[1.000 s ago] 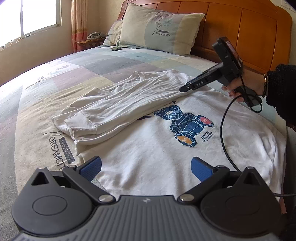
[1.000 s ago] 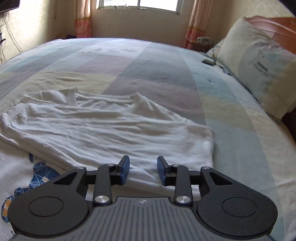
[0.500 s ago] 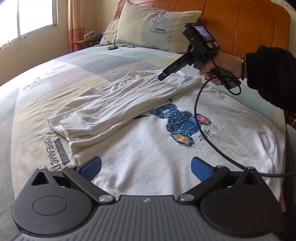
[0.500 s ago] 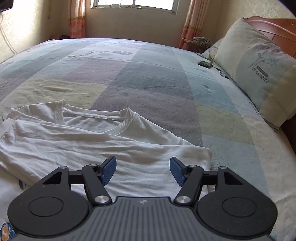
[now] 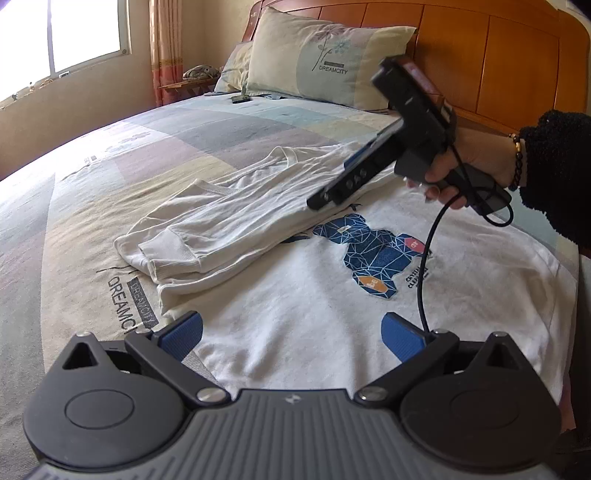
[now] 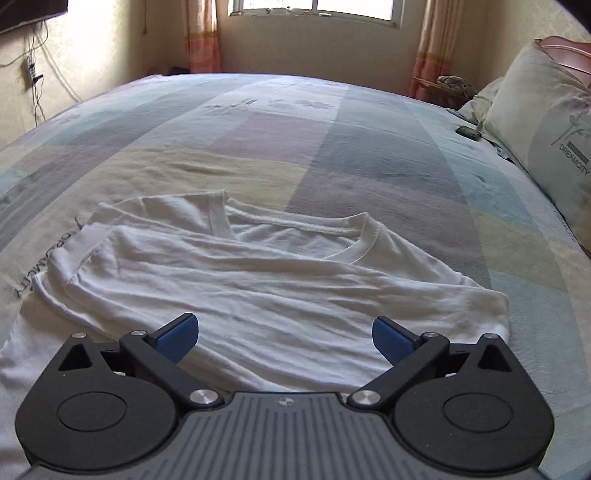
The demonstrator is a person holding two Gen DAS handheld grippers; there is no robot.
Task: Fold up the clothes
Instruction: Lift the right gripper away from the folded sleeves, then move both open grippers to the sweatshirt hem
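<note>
A white long-sleeved shirt with a blue bear print lies flat on the bed. One side and its sleeve are folded over the body. My left gripper hovers open over the shirt's hem, holding nothing. In the left wrist view a hand holds my right gripper above the folded part, near the print. In the right wrist view my right gripper stands wide open over the folded cloth, with the neckline beyond it.
The bed has a pastel patchwork cover. Pillows lean on the wooden headboard. A small dark object lies near the pillows. A black cable hangs from the right gripper over the shirt. A window is at the far wall.
The right gripper opened from nearly shut to wide, letting go of the folded side. It rose, then swung back down over the fold. The left gripper stayed put.
</note>
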